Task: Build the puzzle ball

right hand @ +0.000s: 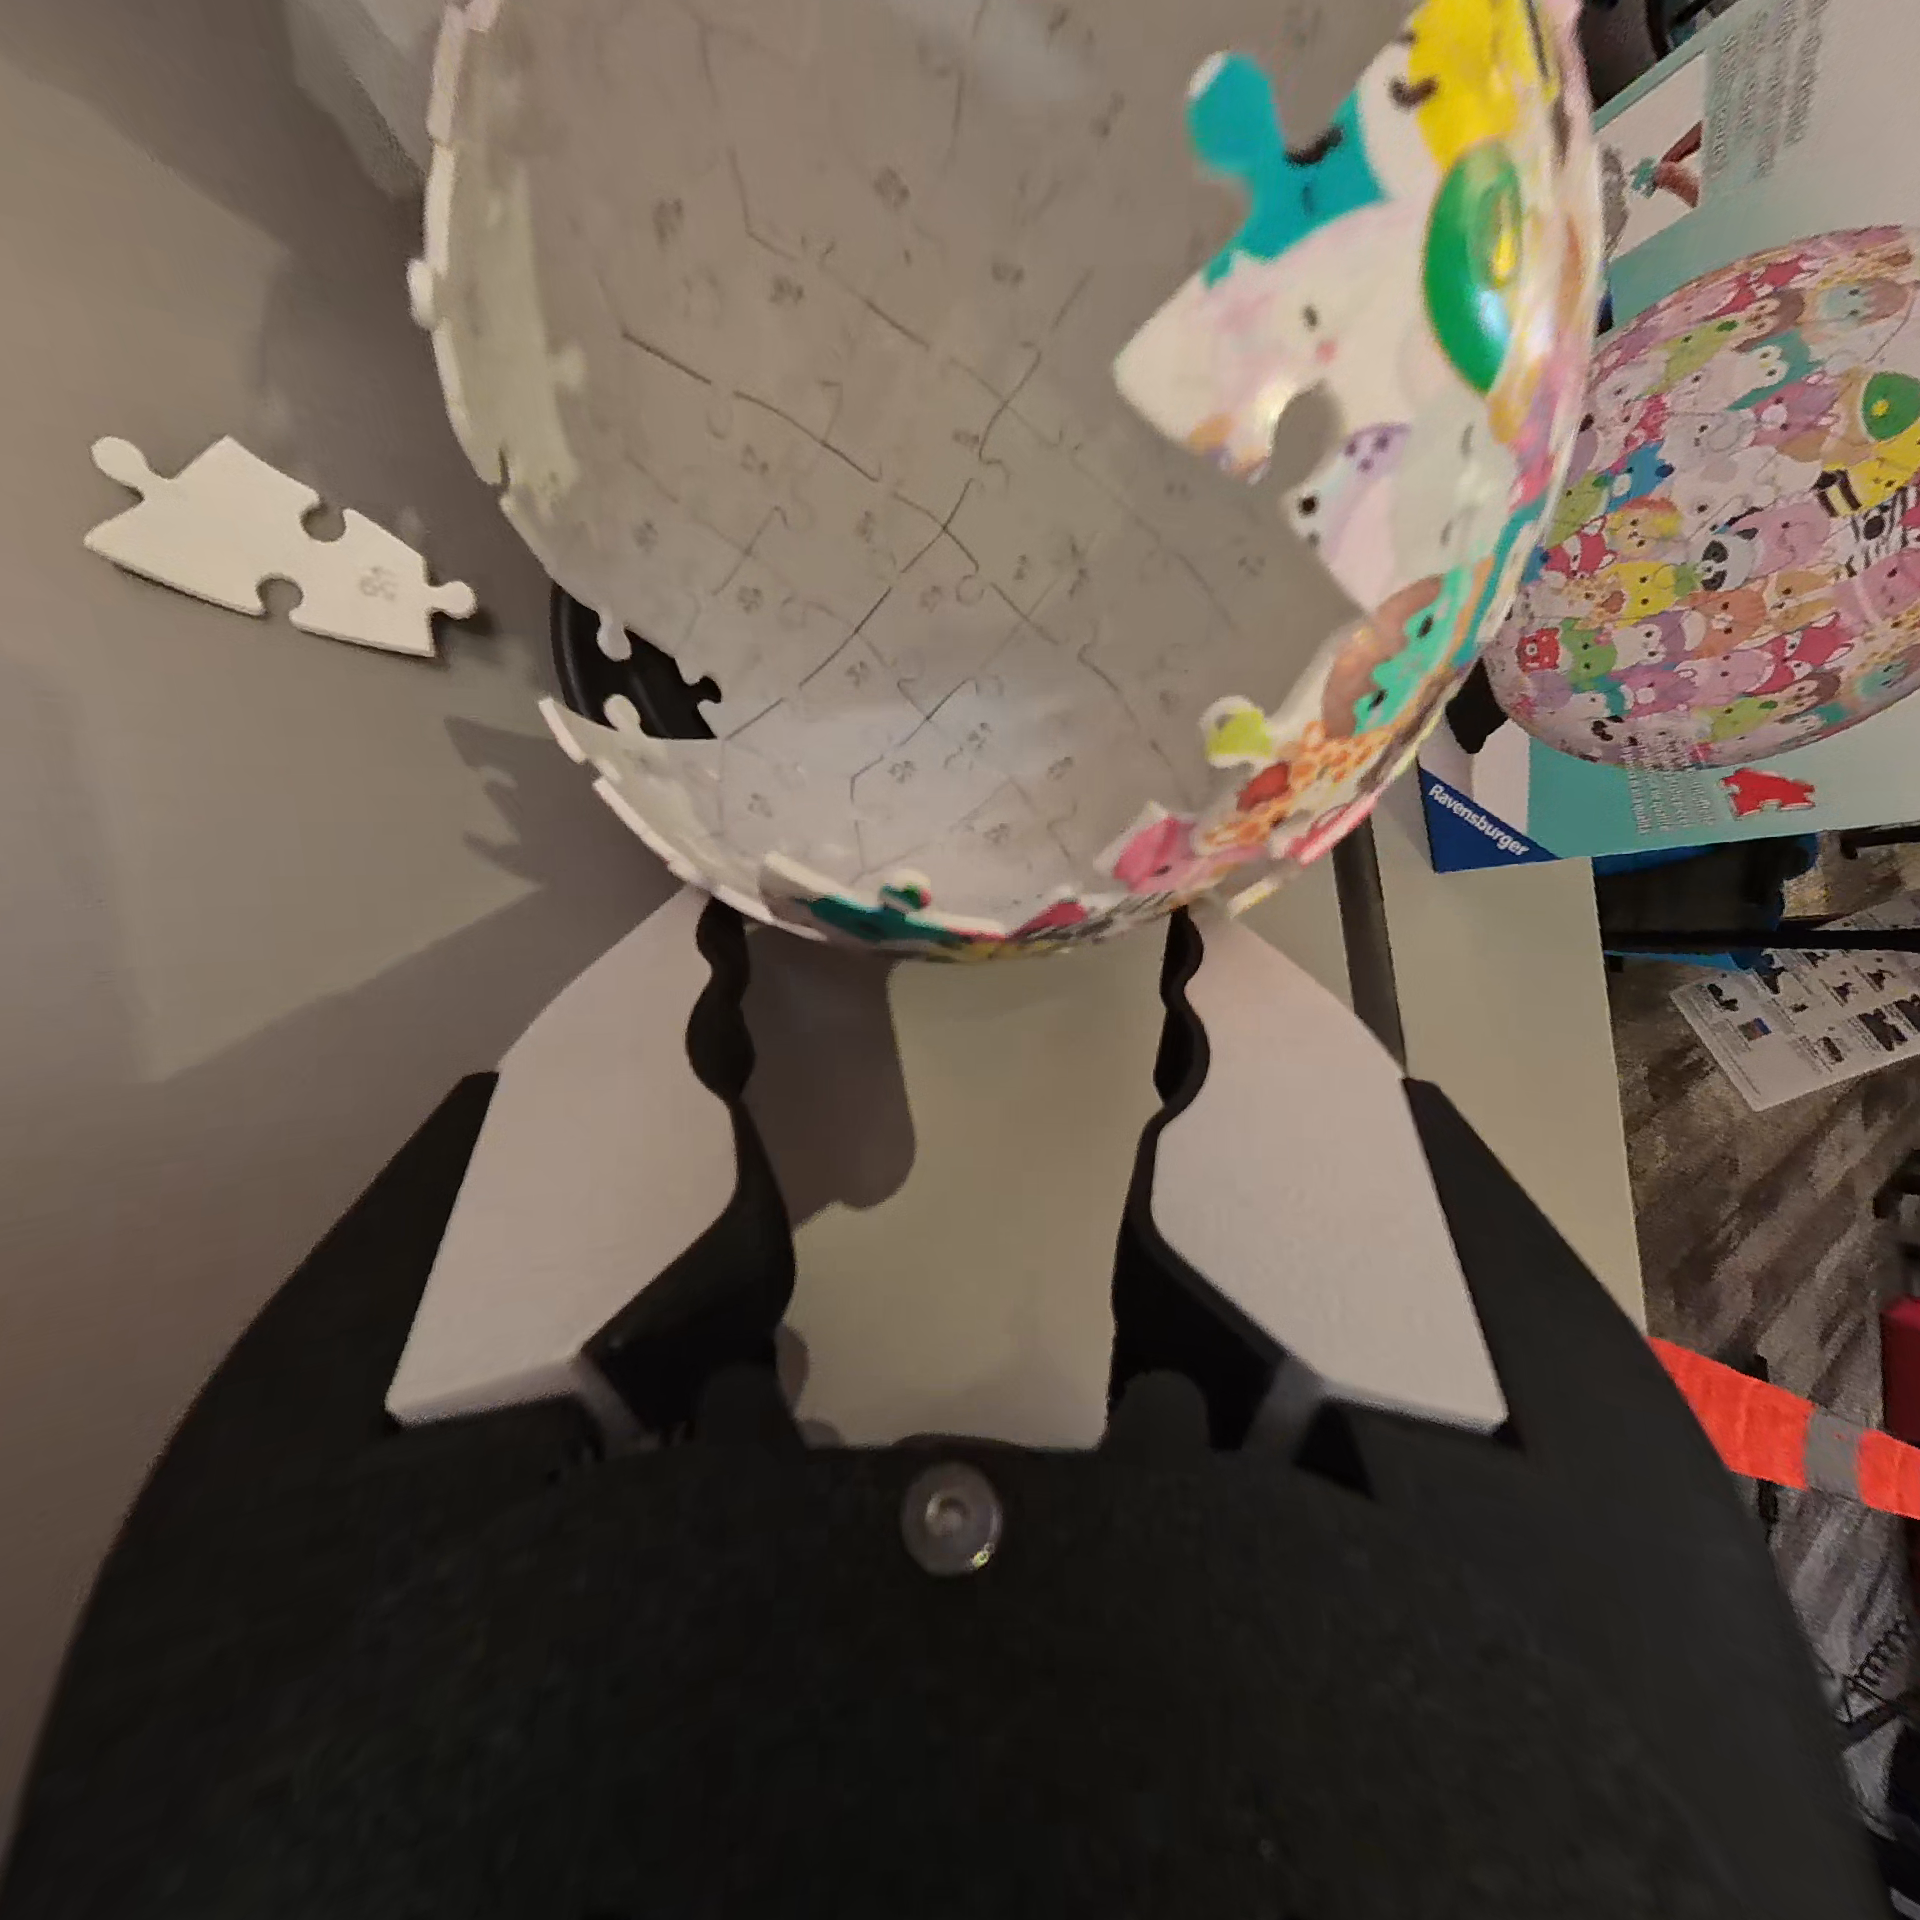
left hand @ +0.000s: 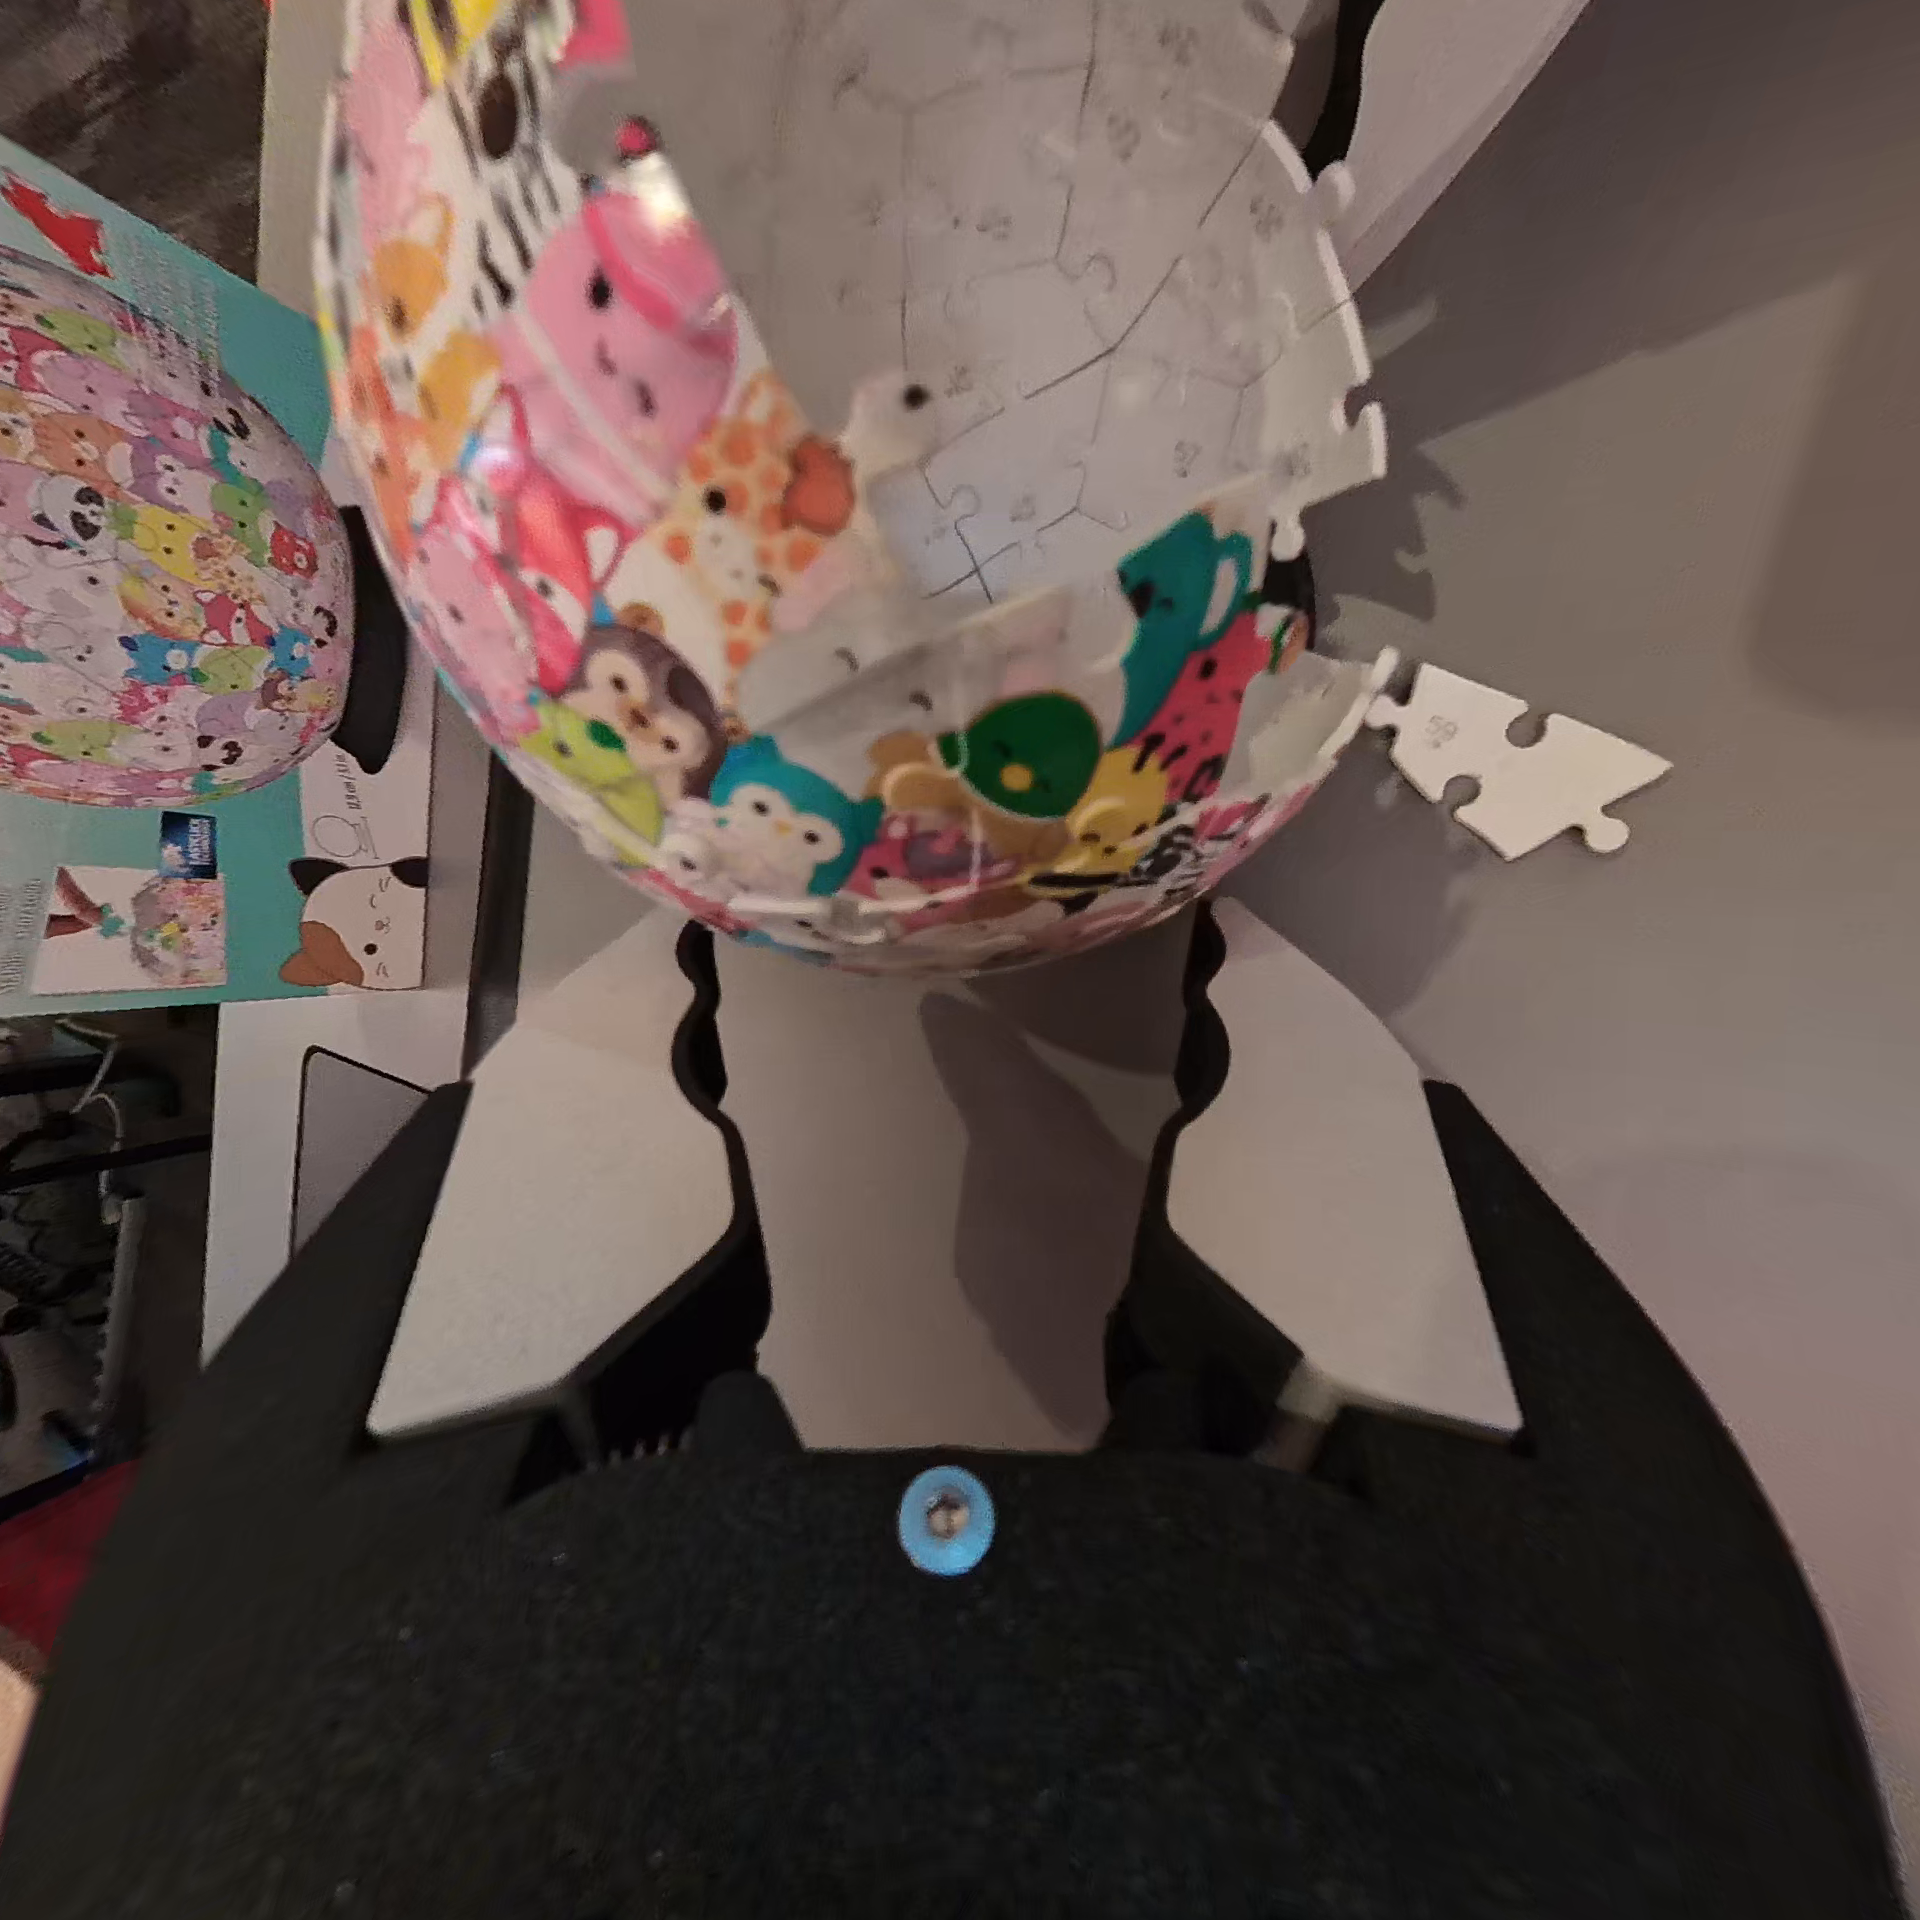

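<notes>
The right tongs (right hand: 951, 935) stand with jaws apart, tips at the lower rim of the partly built puzzle ball (right hand: 883, 499), whose white, numbered inner face is exposed. One loose puzzle piece (right hand: 265, 545) lies white side up on the grey counter (right hand: 156, 935), left of the ball. The puzzle box (right hand: 1704, 644) stands to the right.

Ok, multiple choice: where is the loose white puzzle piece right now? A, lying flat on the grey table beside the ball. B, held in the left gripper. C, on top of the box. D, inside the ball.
A: the loose piece lies blank side up on the grey table, apart from the ball, and both grippers, left and right, are open and empty.
</notes>
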Tool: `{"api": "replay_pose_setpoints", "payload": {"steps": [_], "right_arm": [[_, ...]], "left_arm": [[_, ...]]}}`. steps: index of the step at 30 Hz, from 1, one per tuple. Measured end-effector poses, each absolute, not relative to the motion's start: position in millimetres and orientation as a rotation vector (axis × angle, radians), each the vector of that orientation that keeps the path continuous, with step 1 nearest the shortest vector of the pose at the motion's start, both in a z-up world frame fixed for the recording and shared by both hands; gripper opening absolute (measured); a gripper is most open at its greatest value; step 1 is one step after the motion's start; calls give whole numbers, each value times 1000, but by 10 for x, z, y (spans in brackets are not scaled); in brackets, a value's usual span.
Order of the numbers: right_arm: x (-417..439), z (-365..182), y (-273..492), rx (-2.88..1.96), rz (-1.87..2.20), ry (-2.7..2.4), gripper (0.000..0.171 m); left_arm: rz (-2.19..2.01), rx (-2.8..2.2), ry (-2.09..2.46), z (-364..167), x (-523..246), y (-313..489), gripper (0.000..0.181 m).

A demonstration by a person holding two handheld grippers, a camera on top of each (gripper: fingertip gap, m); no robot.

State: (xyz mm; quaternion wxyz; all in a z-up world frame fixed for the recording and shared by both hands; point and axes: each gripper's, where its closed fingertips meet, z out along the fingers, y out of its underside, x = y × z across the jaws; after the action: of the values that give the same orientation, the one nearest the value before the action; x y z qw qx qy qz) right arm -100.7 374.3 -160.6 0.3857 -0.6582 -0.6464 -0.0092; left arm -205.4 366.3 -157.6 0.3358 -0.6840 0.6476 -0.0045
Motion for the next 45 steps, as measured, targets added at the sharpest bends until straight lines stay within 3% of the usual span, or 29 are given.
{"api": "replay_pose_setpoints", "payload": {"steps": [11,18,24,33,45], "right_arm": [[-1071,-1482,3573,-1761,241,-1632,74],[-842,-1637,3721,-1694,31,-1612,86],[-1129,-1690,3774,-1584,88,-1577,93],[-1182,-1698,3680,-1704,251,-1599,96],[-1178,-1689,3572,-1870,524,-1584,92]], "left_arm": [[-261,-1896,1698,-1522,-2073,3560,82],[-75,-1826,1725,-1635,-2172,3616,90],[34,-1768,1739,-1685,-2080,3617,102],[-193,-1909,1693,-1656,-2060,3578,87],[-269,-1975,1743,-1737,-2052,3590,90]]}}
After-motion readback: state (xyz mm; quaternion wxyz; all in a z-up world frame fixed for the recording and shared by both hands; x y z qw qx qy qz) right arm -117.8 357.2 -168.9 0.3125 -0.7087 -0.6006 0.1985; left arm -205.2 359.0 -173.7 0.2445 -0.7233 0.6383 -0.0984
